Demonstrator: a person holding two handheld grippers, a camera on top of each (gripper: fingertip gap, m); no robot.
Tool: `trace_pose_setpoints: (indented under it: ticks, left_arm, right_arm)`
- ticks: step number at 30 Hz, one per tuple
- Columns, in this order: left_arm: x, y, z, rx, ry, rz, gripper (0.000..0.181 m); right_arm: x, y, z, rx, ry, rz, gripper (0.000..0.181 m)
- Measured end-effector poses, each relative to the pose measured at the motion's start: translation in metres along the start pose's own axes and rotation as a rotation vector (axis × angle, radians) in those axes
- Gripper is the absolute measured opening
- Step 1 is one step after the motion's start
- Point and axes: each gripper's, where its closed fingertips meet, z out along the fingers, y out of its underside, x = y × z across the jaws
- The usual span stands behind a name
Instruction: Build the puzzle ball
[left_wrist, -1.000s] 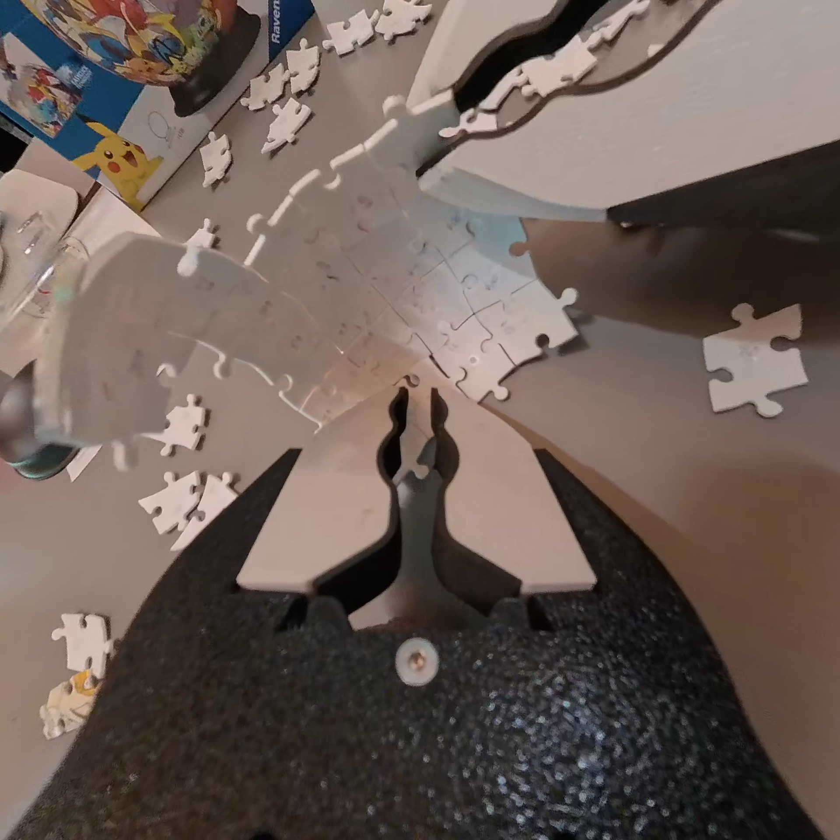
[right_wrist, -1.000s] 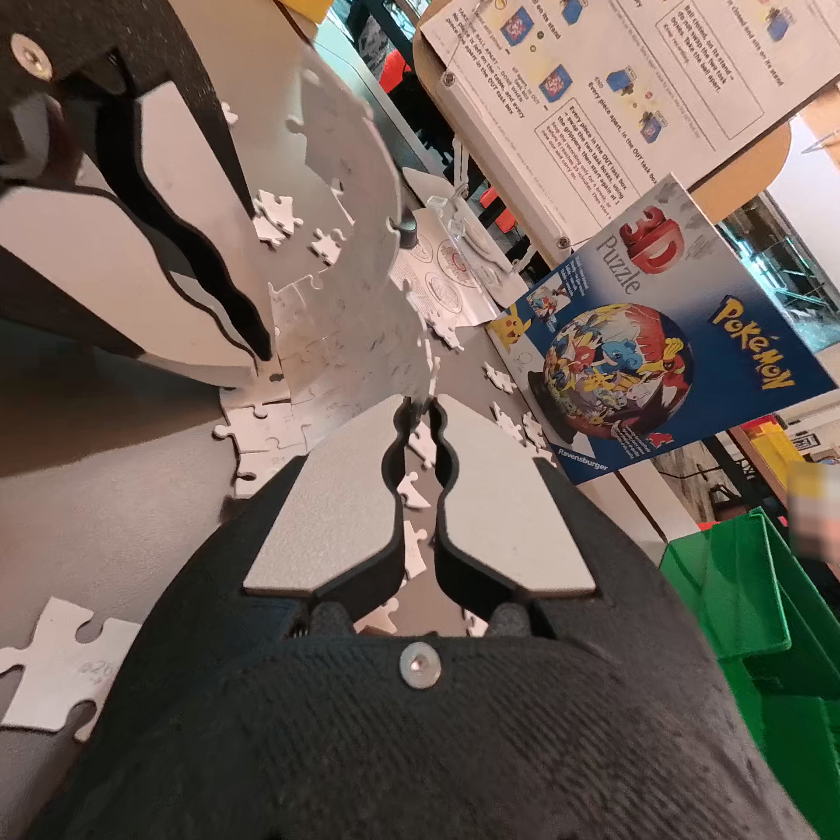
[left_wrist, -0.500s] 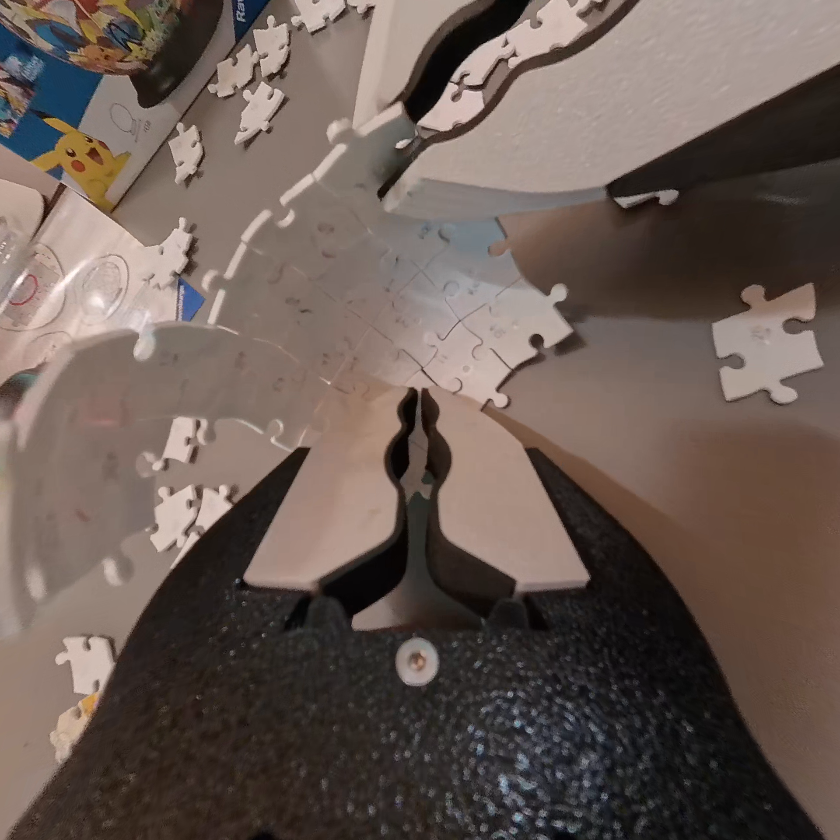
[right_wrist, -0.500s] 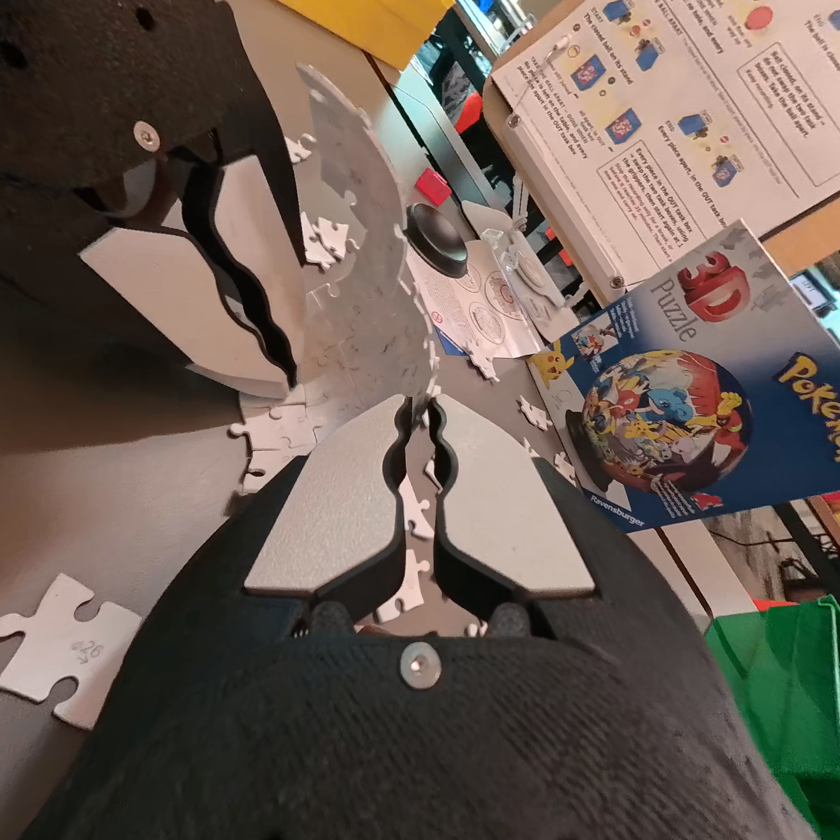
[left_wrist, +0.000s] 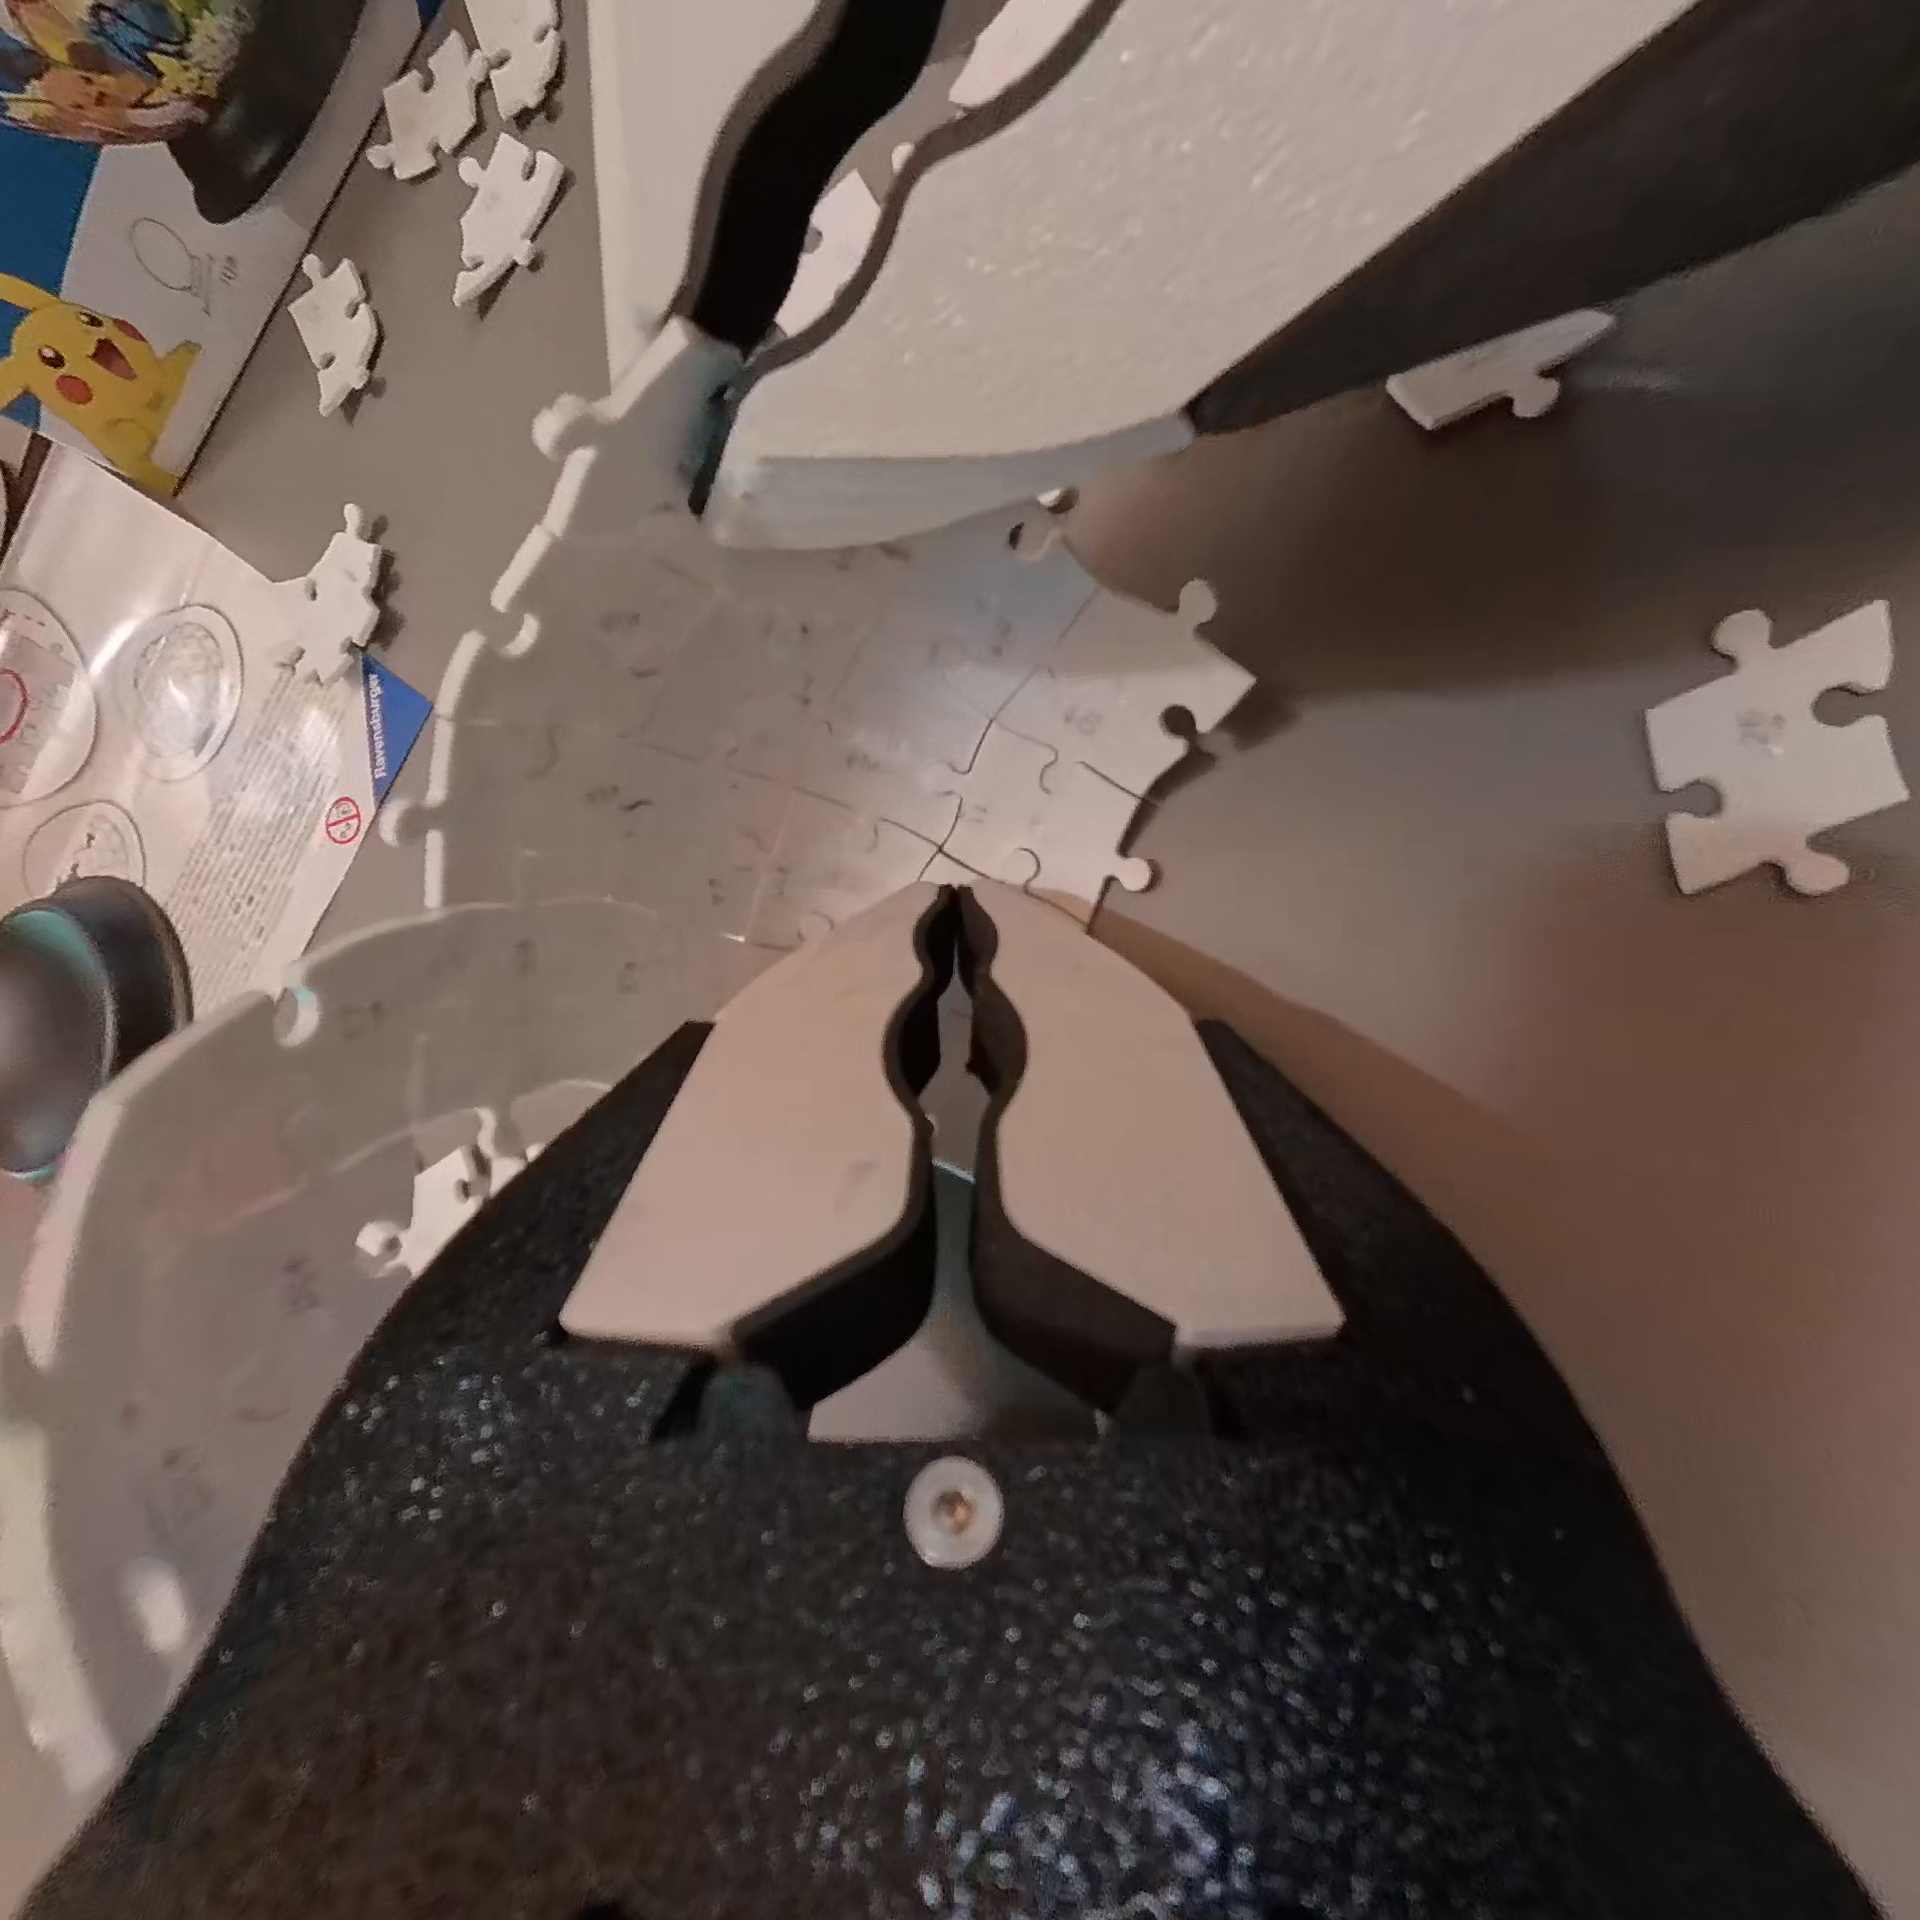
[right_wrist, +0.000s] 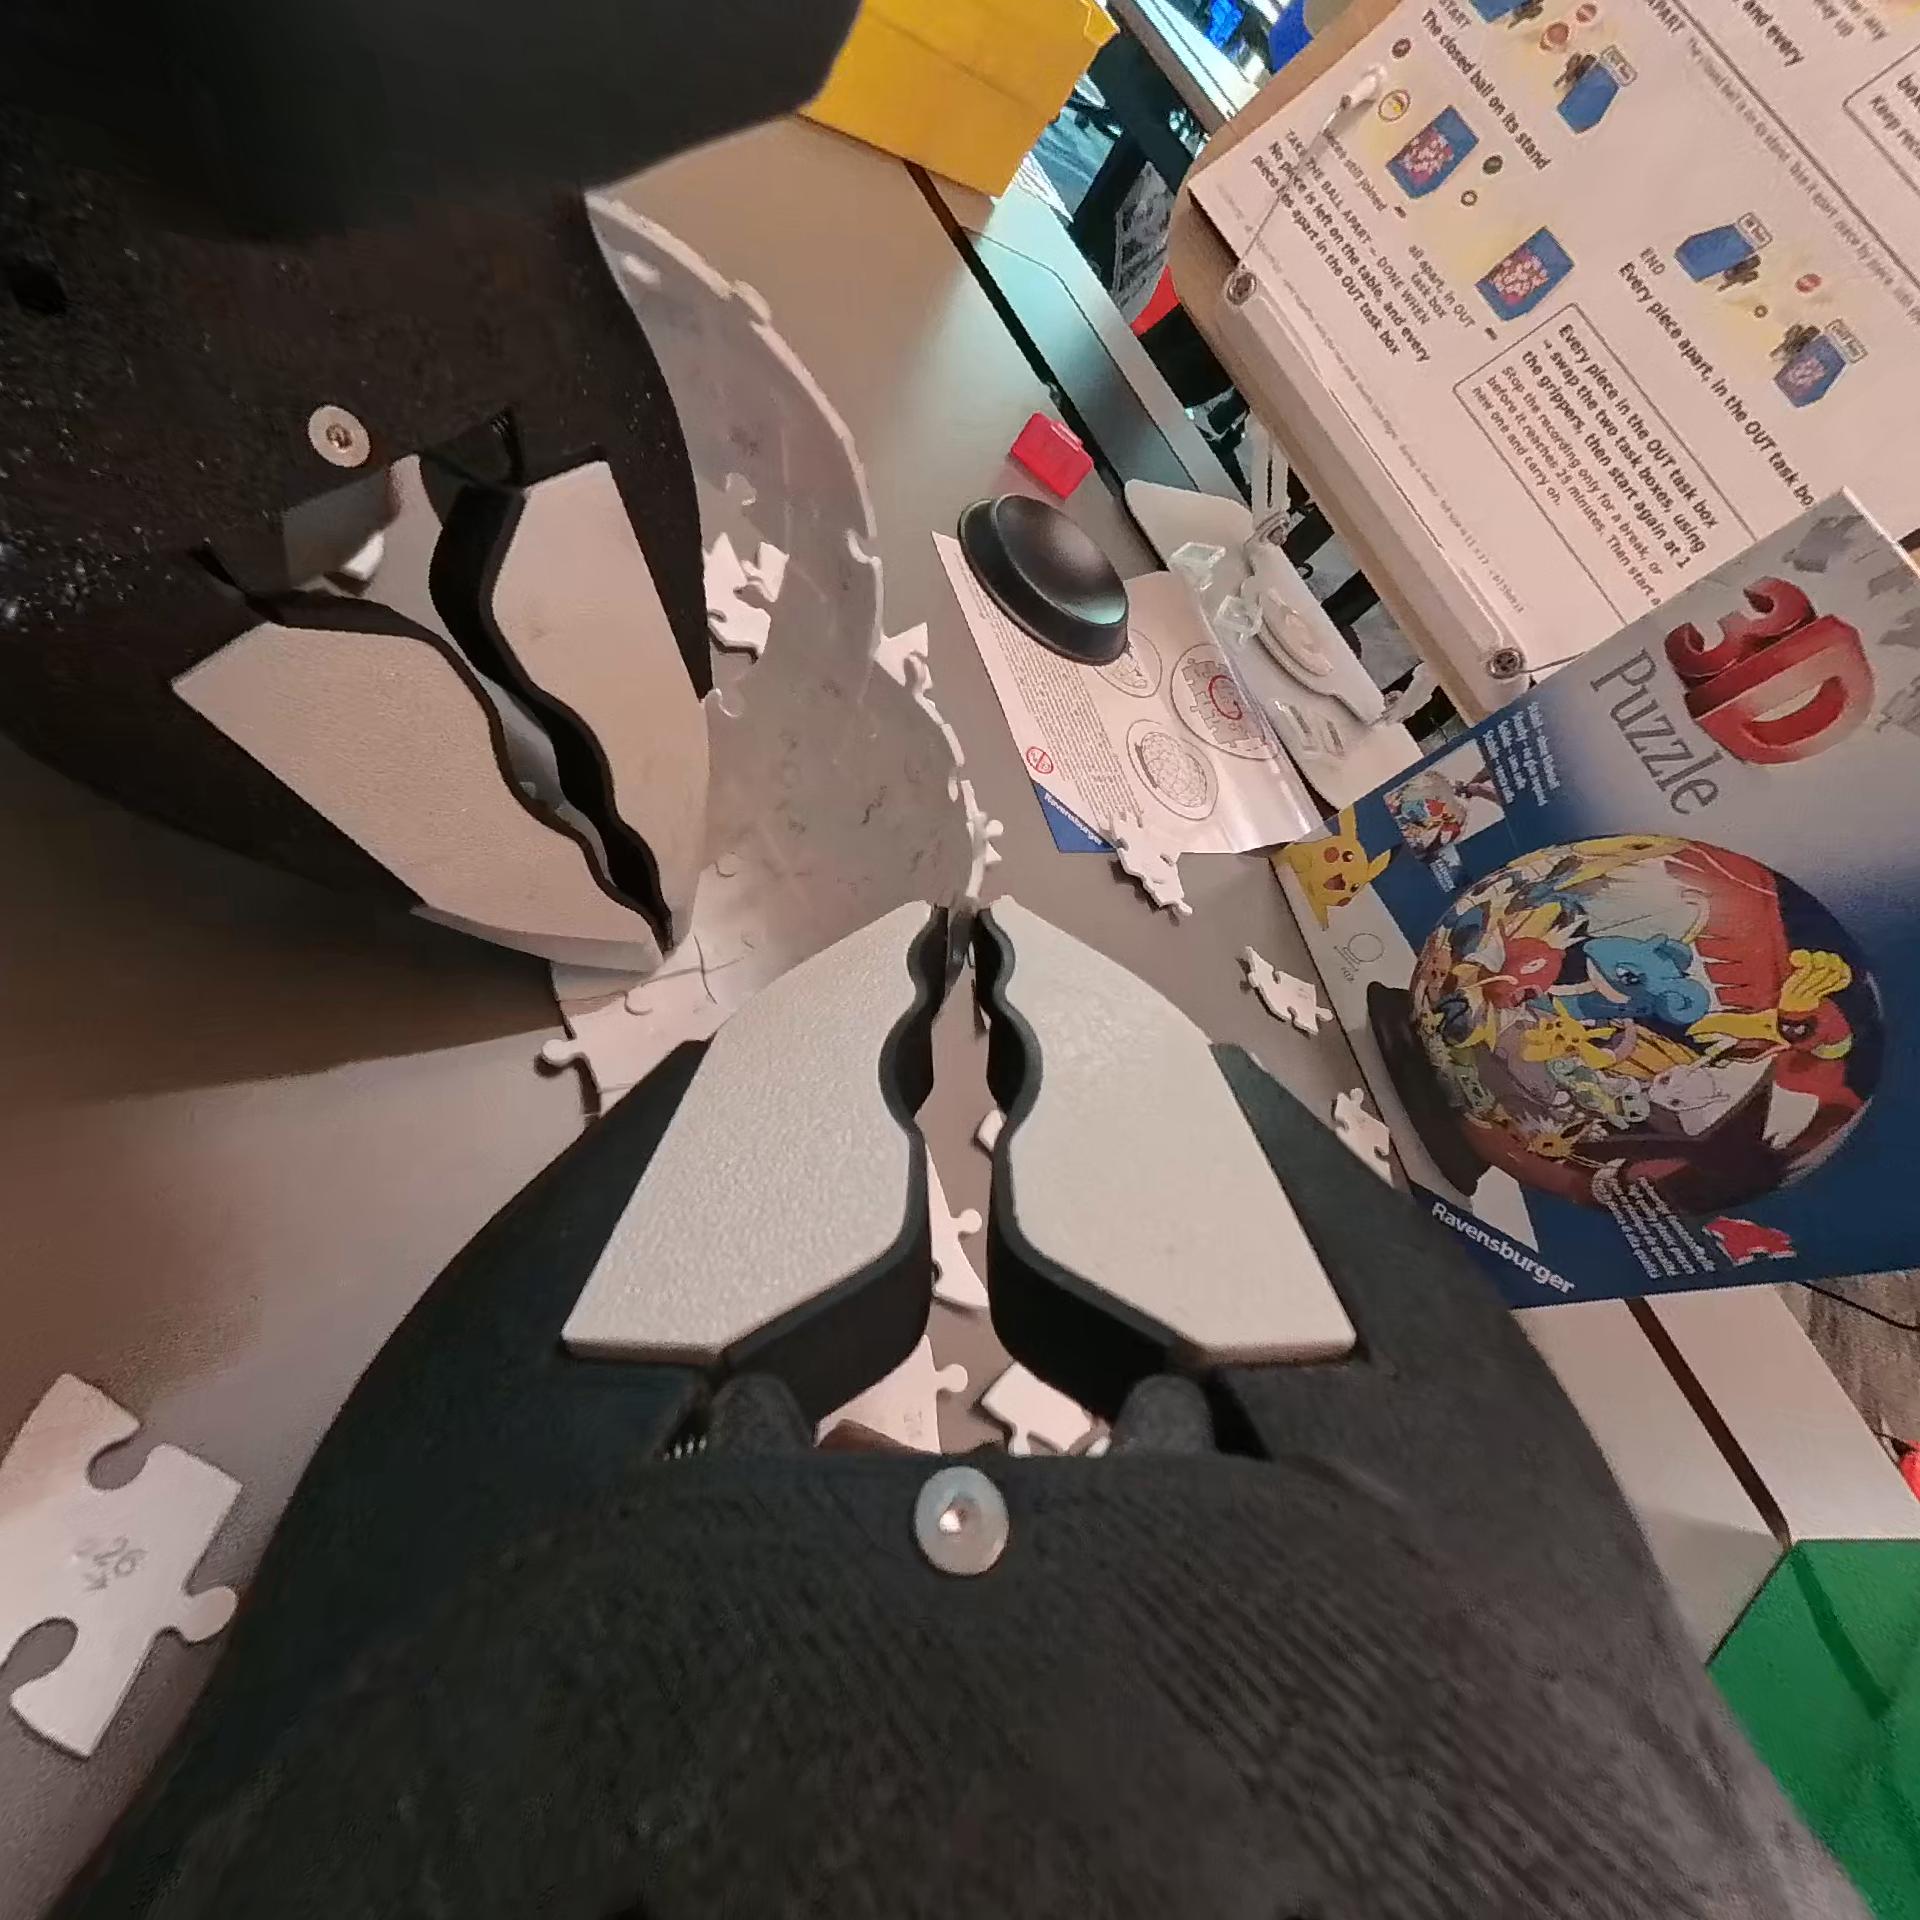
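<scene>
A curved shell of joined white puzzle pieces (left_wrist: 790, 748), blank side showing, is held above the grey table (left_wrist: 1455, 1039) by both grippers. My left gripper (left_wrist: 951, 906) is shut on the shell's near edge. My right gripper (right_wrist: 961, 920) is shut on the opposite edge of the shell (right_wrist: 831, 727). It also shows at the top of the left wrist view (left_wrist: 717, 364), and the left gripper shows at the upper left of the right wrist view (right_wrist: 655, 914). The two grippers are close together. A long strip of the shell curves away to the left (left_wrist: 208, 1195).
Loose white pieces lie on the table (left_wrist: 1777, 758) (left_wrist: 1486, 374) (left_wrist: 488, 156) (right_wrist: 104, 1558). The puzzle box (right_wrist: 1621, 987), a leaflet (right_wrist: 1132, 727) and the black stand (right_wrist: 1044, 571) lie beyond. A green bin (right_wrist: 1829, 1704) is at the right. My hands' fingertips stand some 7 centimetres from each other.
The left gripper's jaws have closed tighter on the shell's edge. The right gripper has come nearer to the left one. The shell's long strip has swung down towards the left.
</scene>
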Motion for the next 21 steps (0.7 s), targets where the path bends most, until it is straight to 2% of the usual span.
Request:
trace_pose_setpoints:
  ticks: [4, 7, 10, 13, 17, 21]
  left_arm:
    - [0.000, 0.000, 0.000, -0.064, -0.018, 0.091, 0.000]
    - [0.000, 0.000, 0.000, -0.046, -0.033, 0.138, 0.000]
    - [-0.003, 0.000, -0.007, 0.014, -0.045, 0.065, 0.000]
    - [-0.014, -0.002, -0.023, 0.103, -0.121, -0.022, 0.000]
    - [-0.018, 0.015, -0.026, 0.052, -0.170, -0.025, 0.000]
    - [-0.010, 0.006, -0.017, 0.083, -0.163, 0.012, 0.000]
  right_arm:
    - [0.002, 0.003, 0.001, -0.004, 0.015, 0.003, 0.005]
    - [0.003, 0.005, 0.001, -0.010, 0.025, -0.001, 0.006]
    - [0.003, 0.004, -0.001, -0.007, 0.031, -0.011, 0.006]
    - [0.003, 0.004, -0.001, -0.009, 0.045, -0.026, 0.006]
    - [0.003, 0.003, 0.000, -0.004, 0.046, -0.020, 0.006]
    - [0.003, 0.004, 0.000, -0.008, 0.044, -0.012, 0.006]
